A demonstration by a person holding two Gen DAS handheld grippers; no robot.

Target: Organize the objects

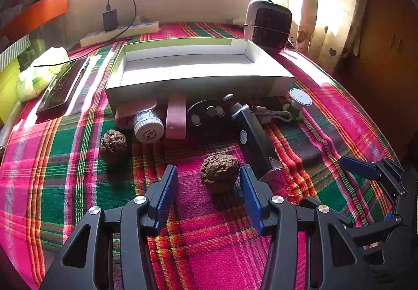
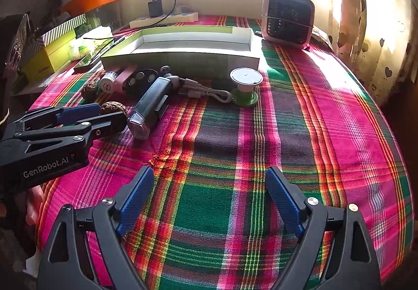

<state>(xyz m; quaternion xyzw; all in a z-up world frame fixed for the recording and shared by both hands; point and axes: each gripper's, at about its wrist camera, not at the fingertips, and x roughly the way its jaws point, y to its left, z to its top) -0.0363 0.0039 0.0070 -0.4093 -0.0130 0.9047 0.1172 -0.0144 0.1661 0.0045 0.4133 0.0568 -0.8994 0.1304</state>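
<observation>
Left wrist view: left gripper (image 1: 209, 180) spread around a walnut (image 1: 219, 172), unpinched, open box (image 1: 198, 81) at twelve o'clock; right gripper (image 2: 209, 193) spread wide over bare tablecloth (image 2: 287, 120).

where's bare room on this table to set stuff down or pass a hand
Free: the plaid cloth right of the green spool, running up to the heater, and the empty white box. Crowded: the row of items along the box's front wall, near both walnuts.
</observation>
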